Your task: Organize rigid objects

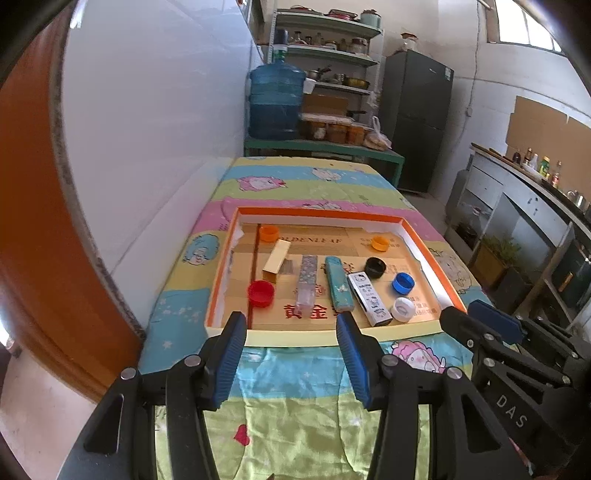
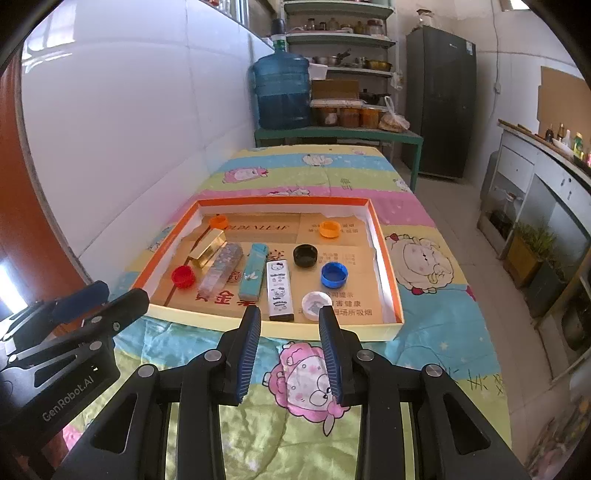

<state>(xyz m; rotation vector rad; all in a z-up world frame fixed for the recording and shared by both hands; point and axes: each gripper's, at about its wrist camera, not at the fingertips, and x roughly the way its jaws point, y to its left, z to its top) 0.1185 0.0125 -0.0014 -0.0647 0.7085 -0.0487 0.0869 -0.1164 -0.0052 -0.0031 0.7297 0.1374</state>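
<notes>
The left gripper [image 1: 291, 325] is hovering with jaws apart and empty before the orange-rimmed tray [image 1: 325, 216]. Inside are lying a red cap [image 1: 260, 292], four small boxes [image 1: 338, 283] side by side, then loose caps [image 1: 403, 283]. The right gripper [image 2: 290, 318] is standing narrower, also gripping nothing.

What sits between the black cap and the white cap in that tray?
The blue cap lies between the black cap and the white cap, slightly off to the right. The right wrist view shows it best.

Bright daylight from the high window [image 1: 524, 26], glare on the white wall [image 2: 129, 110], fisheye-bent edges.
</notes>
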